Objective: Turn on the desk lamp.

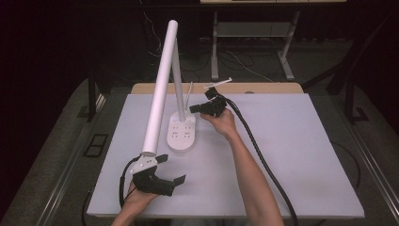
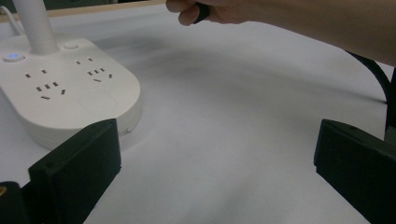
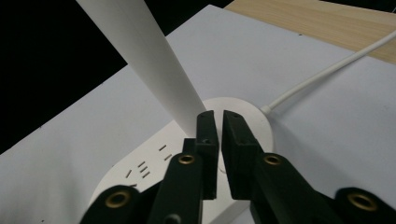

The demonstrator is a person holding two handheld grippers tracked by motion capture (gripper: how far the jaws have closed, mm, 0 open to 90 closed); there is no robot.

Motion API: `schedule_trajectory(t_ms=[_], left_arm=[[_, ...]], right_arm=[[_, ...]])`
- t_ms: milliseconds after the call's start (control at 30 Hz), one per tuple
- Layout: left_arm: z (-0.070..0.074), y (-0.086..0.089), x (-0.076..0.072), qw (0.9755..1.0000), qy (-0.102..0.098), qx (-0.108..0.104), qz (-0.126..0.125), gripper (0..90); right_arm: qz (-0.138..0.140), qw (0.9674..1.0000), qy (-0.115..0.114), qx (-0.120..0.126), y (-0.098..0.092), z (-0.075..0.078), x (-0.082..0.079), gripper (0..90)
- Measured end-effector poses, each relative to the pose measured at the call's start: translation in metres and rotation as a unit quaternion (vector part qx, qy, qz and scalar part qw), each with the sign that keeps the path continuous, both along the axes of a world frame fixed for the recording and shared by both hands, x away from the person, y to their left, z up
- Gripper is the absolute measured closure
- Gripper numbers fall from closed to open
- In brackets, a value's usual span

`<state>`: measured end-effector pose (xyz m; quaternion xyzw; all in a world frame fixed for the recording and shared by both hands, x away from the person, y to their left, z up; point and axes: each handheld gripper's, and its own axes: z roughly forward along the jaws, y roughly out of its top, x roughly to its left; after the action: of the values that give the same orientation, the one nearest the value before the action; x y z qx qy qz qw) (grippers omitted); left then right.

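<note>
Dark room, white table, lamp base, left hand-held gripper wide, right hand-held gripper nearly closed, empty.

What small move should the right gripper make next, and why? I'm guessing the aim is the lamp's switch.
Probably ease the right gripper straight down onto the lamp base. Its jaws are nearly closed with nothing between them, and they hover just above the base beside the post, like a pressing tip. A lit button sits there. The left gripper waits open, away from the base.

Left gripper jaws wide apart; right gripper jaws nearly closed.
</note>
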<state>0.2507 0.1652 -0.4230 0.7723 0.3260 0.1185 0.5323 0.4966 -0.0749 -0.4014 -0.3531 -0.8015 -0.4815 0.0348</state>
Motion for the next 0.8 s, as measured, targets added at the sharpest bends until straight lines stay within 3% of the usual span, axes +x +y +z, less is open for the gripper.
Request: schedule_trajectory(t_ms=[567,800], left_arm=[[0.0,0.0,0.001,1.0,0.001,0.004,-0.005,0.0],[0.0,0.0,0.0,0.9999,0.001,0.007,-0.007,0.0]], right_arm=[[-0.021,0.9994,0.027,0.006,0.007,-0.025,0.009,89.6],[-0.017,0.9992,0.035,0.004,0.012,-0.033,0.008,89.5]])
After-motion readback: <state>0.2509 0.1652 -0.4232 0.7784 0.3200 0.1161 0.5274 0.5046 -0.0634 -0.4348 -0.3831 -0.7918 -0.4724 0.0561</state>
